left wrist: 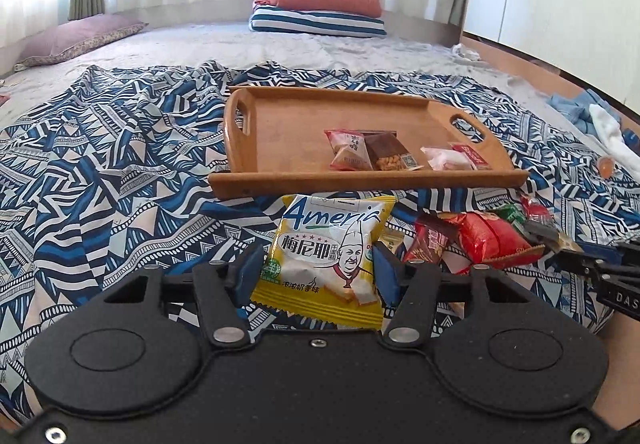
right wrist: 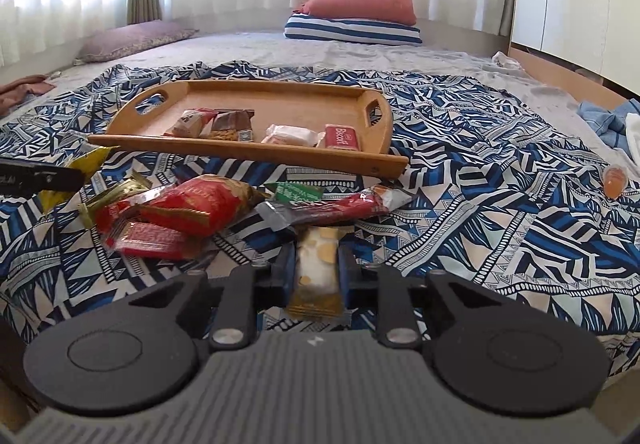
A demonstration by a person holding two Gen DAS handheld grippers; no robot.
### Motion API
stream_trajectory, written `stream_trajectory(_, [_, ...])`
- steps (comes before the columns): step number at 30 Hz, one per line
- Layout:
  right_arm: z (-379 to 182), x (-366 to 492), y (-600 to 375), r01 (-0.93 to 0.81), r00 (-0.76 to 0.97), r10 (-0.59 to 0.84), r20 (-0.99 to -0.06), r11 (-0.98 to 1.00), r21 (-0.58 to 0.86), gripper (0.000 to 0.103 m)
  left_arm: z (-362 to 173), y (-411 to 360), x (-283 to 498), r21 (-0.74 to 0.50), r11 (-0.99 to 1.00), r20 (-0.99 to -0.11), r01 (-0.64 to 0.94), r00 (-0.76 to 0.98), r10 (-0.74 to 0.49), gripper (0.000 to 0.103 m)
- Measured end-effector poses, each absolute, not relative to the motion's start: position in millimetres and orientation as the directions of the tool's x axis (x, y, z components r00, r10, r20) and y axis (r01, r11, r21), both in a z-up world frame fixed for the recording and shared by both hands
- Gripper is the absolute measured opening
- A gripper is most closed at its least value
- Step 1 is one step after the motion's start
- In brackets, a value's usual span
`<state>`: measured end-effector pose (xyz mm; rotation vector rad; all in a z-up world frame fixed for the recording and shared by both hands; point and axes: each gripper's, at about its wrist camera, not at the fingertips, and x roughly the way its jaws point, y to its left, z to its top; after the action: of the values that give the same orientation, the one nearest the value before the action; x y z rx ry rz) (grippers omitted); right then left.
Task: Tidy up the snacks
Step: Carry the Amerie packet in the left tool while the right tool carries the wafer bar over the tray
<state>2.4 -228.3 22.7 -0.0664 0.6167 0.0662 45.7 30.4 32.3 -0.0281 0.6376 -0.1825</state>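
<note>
I'm clamping my left claw across a light, crinkly yellow packet and my right claw on a slim, soft bar, both gripped mid-body.

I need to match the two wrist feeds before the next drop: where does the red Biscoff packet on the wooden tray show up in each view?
Left wrist: red Biscoff packet sits right of centre, at the tray's near right end.
Right wrist: same packet sits just above centre, rightmost snack on the tray.
Shared landmark: the wooden tray with cut-out handles.
</note>
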Motion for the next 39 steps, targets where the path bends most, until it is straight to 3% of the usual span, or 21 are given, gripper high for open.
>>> stream_trajectory(15, [57,-12,-203,-0.159,0.826,0.162,-0.539,0.986,0.054,0.026,53,28,70,-0.096,0.992,-0.575,0.088,0.808,-0.127,0.055])
stream_trajectory(25, [71,14,-199,-0.157,0.844,0.161,-0.511,0.986,0.05,0.026,66,25,111,-0.112,0.993,-0.58,0.044,0.808,-0.102,0.055])
stream_trajectory(39, [77,110,-239,-0.039,0.791,0.172,-0.588,0.972,0.233,0.026,57,20,176,-0.084,0.996,-0.622,-0.011,0.782,-0.044,0.055])
